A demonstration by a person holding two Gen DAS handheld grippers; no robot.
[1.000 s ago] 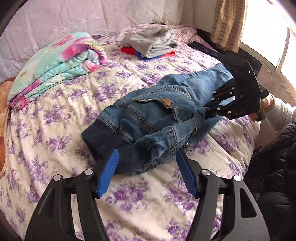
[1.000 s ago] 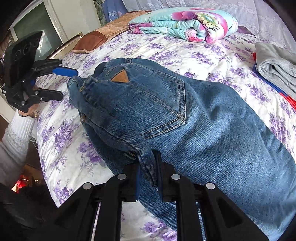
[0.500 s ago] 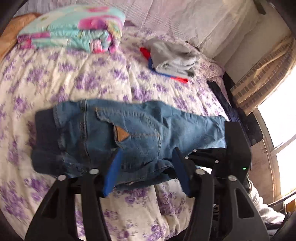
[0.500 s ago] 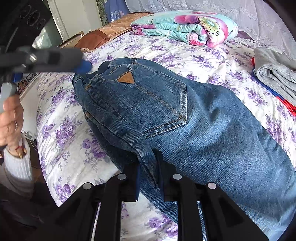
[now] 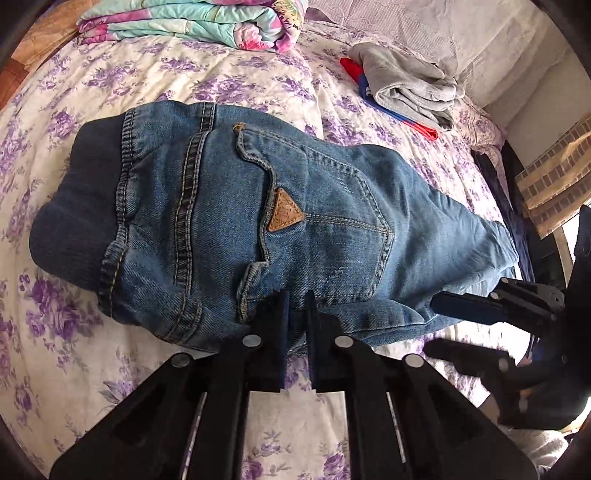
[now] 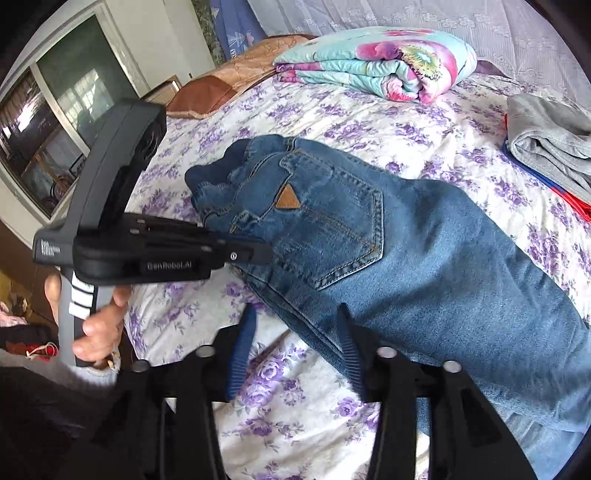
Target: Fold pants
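Note:
Blue jeans point(image 5: 280, 229) with a brown triangular patch lie folded lengthwise on the flowered bedspread point(image 5: 110, 88). My left gripper point(image 5: 295, 314) is shut on the near edge of the jeans, below the back pocket. It also shows in the right wrist view point(image 6: 266, 251), pinching the jeans point(image 6: 406, 251) at the waist end. My right gripper point(image 6: 299, 332) is open, its blue pads either side of the jeans' near edge, holding nothing. It shows in the left wrist view point(image 5: 439, 325) at the right, jaws apart beside the leg end.
A folded floral quilt point(image 5: 192, 22) lies at the back of the bed. A folded grey garment point(image 5: 406, 85) lies on red and blue clothes at the back right. A window point(image 6: 51, 122) and the bed's edge are on the left.
My left gripper moved in and shut on the jeans' near edge. My right gripper let go of the jeans, opened and drew back a little.

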